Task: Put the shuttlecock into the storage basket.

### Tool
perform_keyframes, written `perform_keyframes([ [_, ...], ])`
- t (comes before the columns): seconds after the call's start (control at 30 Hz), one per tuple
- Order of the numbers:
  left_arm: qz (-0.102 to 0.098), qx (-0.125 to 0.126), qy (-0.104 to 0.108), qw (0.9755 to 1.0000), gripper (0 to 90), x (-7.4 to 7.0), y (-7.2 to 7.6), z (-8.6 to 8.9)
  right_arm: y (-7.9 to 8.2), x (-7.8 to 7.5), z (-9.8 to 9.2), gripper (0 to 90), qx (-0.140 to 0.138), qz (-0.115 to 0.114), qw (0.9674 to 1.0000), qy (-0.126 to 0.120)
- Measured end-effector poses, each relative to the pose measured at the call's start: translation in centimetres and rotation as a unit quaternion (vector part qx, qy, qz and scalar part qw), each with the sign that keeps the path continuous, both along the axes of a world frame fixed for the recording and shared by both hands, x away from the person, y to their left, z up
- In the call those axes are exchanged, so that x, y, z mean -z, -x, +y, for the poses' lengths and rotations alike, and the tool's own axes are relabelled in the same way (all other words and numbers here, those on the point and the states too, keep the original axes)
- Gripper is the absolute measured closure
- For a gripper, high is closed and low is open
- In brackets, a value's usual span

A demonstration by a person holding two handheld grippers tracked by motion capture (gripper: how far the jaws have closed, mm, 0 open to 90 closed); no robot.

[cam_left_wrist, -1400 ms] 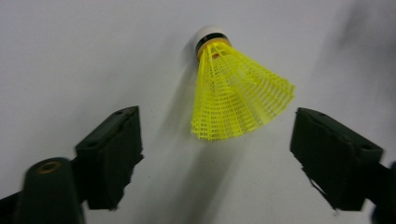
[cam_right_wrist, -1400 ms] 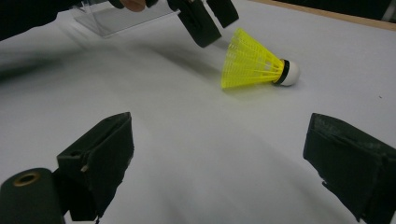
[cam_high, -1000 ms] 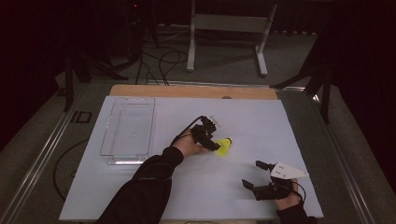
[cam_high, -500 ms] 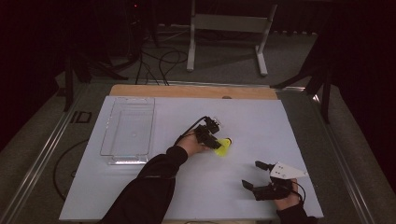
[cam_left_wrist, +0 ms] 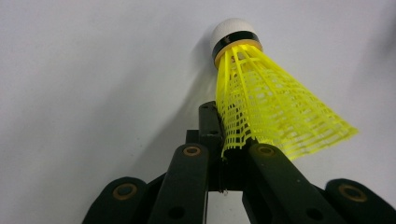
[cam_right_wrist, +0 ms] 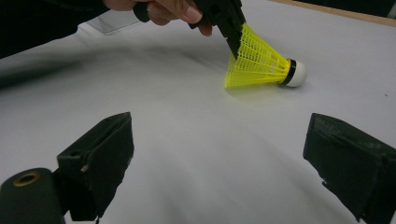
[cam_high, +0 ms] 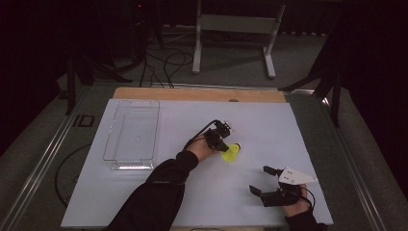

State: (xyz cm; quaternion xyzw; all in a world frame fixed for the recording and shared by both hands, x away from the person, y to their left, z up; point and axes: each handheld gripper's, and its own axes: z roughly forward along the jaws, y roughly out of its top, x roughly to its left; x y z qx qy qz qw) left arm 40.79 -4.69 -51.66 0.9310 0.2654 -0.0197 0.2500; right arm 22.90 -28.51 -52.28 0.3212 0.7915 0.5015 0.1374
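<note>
A yellow shuttlecock (cam_high: 231, 152) with a white cork tip lies on its side near the middle of the white table (cam_high: 192, 120). My left gripper (cam_high: 225, 147) is shut on the rim of its net skirt (cam_left_wrist: 261, 107); the cork (cam_left_wrist: 232, 32) points away from the jaws. In the right gripper view the shuttlecock (cam_right_wrist: 261, 63) lies ahead, cork to the right, with the left gripper (cam_right_wrist: 232, 39) pinching the skirt's upper edge. My right gripper (cam_high: 264, 180) hovers near the table's front right with its jaws wide open and nothing between them.
A clear plastic tray (cam_high: 133, 133) stands at the table's left. A wooden strip (cam_high: 197, 94) runs along the far edge. Beyond the table are a grey stand (cam_high: 235, 29) and cables on the floor.
The left hand has shifted slightly on the shuttlecock; the shuttlecock and the right gripper stay where they were.
</note>
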Motion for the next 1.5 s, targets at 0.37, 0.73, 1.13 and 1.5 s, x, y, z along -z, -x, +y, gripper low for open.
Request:
perform_keyframes([
  [0.37,0.002,-0.001,0.003,1.0,90.0,-2.1,0.6,0.3,0.0,-0.1,0.0,8.9,0.002,-0.001,1.0,0.0],
  [0.73,-0.011,0.008,0.005,0.9999,90.0,-4.6,1.3,1.0,0.0,0.0,0.0,8.9,0.003,0.0,1.0,0.0],
  [1.13,-0.022,0.007,0.016,0.9996,90.0,-7.2,1.7,2.2,-0.1,0.1,0.1,8.9,0.008,-0.005,0.9999,0.007],
  [1.5,-0.033,0.002,0.013,0.9994,90.0,-8.9,1.8,3.5,-0.1,0.0,0.0,8.9,0.015,-0.009,0.9998,0.003],
])
